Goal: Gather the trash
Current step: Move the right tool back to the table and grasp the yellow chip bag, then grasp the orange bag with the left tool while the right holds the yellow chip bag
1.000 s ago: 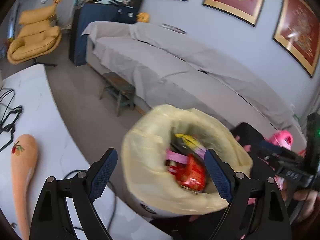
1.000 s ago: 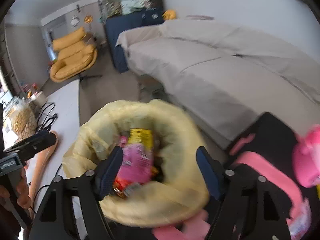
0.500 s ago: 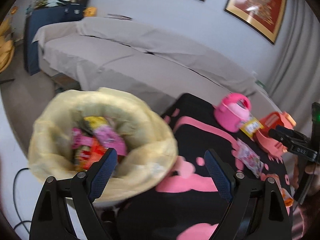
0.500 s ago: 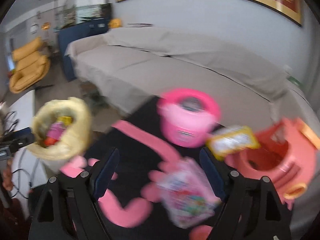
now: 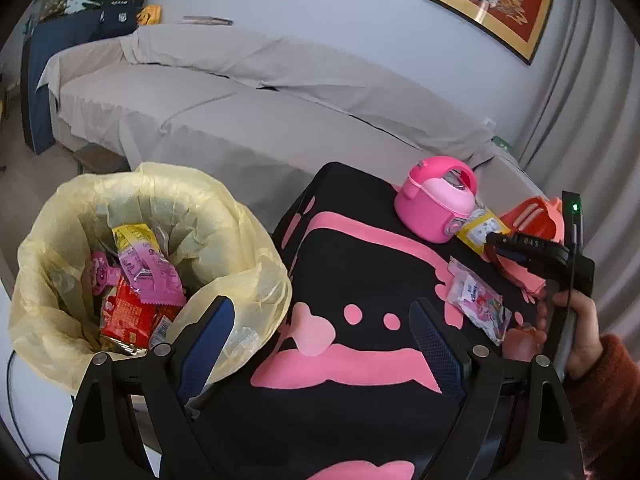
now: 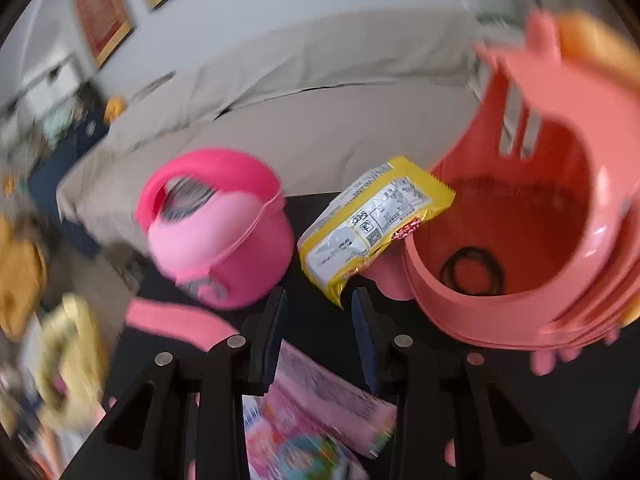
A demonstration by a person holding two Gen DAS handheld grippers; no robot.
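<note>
A bin lined with a yellow bag (image 5: 240, 240) stands at the left and holds several wrappers (image 5: 148, 272). My left gripper (image 5: 318, 330) is open and empty, between the bin and the black-and-pink table cover (image 5: 360, 264). My right gripper (image 6: 318, 316) is open, its jaws partly closed in, just short of the corner of a yellow wrapper (image 6: 372, 220) that leans between a pink toy pot (image 6: 216, 224) and a coral basket (image 6: 520, 220). A pink printed wrapper (image 6: 320, 420) lies flat under the right gripper; it also shows in the left wrist view (image 5: 478, 300).
A covered grey sofa (image 5: 260, 100) runs behind the table. The pink pot (image 5: 438, 204), yellow wrapper (image 5: 478, 228) and coral basket (image 5: 532, 216) crowd the table's far right. The right hand and its gripper body (image 5: 560, 276) are at the right edge.
Both grippers swung right, away from above the bin. The right gripper moved in close to the yellow wrapper and its jaws narrowed. The left gripper stayed wide open.
</note>
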